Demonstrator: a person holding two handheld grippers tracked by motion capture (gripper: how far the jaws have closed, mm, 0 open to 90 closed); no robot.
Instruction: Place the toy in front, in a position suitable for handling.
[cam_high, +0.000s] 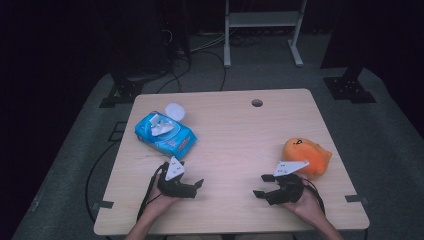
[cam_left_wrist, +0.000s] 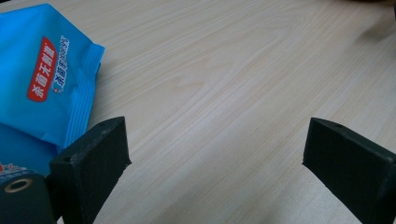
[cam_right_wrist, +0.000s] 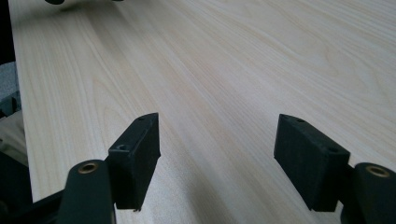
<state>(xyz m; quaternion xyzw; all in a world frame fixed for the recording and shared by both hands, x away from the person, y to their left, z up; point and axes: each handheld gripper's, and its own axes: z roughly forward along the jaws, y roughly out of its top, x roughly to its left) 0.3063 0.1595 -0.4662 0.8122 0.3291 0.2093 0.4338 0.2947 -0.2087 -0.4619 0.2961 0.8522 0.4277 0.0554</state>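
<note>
Both grippers spread, empty | left gripper (cam_high: 199, 183) just beside wipes pack (cam_high: 165, 133) | touching: apparently not

On the counter (cam_high: 235, 150), a pack of wipes (cam_high: 165, 133) lies at the far left, with a small lid (cam_high: 175, 110) just behind it. A soft toy (cam_high: 306, 156) sits at the right edge. The left gripper (cam_high: 197, 184) rests near the front, just in front of the pack. The right gripper (cam_high: 262, 186) rests near the front too, just before the toy. A round hole (cam_high: 257, 103) sits near the far edge.
</note>
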